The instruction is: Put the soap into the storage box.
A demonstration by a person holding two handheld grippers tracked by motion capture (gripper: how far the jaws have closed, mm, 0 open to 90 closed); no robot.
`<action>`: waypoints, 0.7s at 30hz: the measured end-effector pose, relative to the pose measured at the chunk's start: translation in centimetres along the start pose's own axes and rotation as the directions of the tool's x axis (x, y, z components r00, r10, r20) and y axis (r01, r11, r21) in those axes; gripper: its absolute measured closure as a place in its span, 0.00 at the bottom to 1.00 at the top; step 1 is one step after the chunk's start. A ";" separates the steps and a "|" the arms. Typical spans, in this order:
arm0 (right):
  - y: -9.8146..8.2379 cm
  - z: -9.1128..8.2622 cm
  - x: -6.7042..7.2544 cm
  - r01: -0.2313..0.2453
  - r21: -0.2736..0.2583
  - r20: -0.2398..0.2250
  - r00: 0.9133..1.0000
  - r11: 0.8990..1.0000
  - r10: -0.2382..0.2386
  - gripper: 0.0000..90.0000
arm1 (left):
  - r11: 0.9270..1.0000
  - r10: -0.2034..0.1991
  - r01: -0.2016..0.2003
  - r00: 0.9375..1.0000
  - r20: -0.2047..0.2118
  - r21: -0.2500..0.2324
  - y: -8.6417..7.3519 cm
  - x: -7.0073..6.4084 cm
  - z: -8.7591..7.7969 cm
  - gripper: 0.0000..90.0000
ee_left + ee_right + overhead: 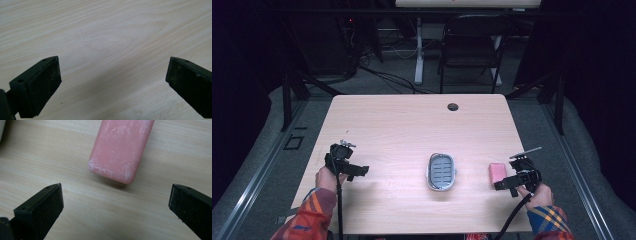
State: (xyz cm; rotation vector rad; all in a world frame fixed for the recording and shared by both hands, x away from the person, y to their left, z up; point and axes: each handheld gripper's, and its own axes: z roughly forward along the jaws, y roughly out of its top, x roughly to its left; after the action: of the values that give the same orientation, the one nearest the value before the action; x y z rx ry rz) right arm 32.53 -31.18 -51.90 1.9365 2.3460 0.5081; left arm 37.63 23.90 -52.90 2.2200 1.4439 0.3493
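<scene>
The right claw (116,192) stands spread wide, its two black jaws far apart with nothing between them but bare wood. Just ahead of the jaws in the right gripper view lies a pink soap bar (121,148), flat on the desk (75,207), its near end rounded and dusted with whitish marks; neither jaw touches it. In the high view the right claw (501,184) sits at the right edge of the desk, held by the person's right hand (537,195), and the pink soap bar (497,172) lies just beside it on the side toward the middle.

The left claw (112,75) is likewise spread wide and empty, hanging over plain wood grain. In the high view the left claw (359,171) is near the left edge of the desk, held by the left hand (328,177), well apart from the soap.

Between the two claws, near the middle of the desk (412,125), rests a grey soap dish (441,171) with a slotted floor, empty, a little way left of the soap bar. A small round hole (453,106) shows near the far edge. Both sleeves are plaid, orange and blue.
</scene>
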 end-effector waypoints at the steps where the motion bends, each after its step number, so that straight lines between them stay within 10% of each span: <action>1: -0.1 -0.2 0.0 -0.007 -0.008 0.005 1.000 1.000 0.008 0.00 | 1.000 -0.006 0.006 1.000 -0.001 -0.009 0.0 0.1 -0.1 0.00; 21: 2.0 -1.2 1.0 -0.052 0.086 0.032 0.998 0.995 0.049 0.00 | 1.000 0.024 -0.024 1.000 0.006 0.015 0.3 0.0 0.3 0.00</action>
State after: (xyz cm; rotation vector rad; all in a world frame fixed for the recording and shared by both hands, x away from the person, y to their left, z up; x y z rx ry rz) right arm 33.91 -30.15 -50.06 2.0299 2.3437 0.3832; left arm 37.98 23.71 -53.04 2.2498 1.4224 0.3405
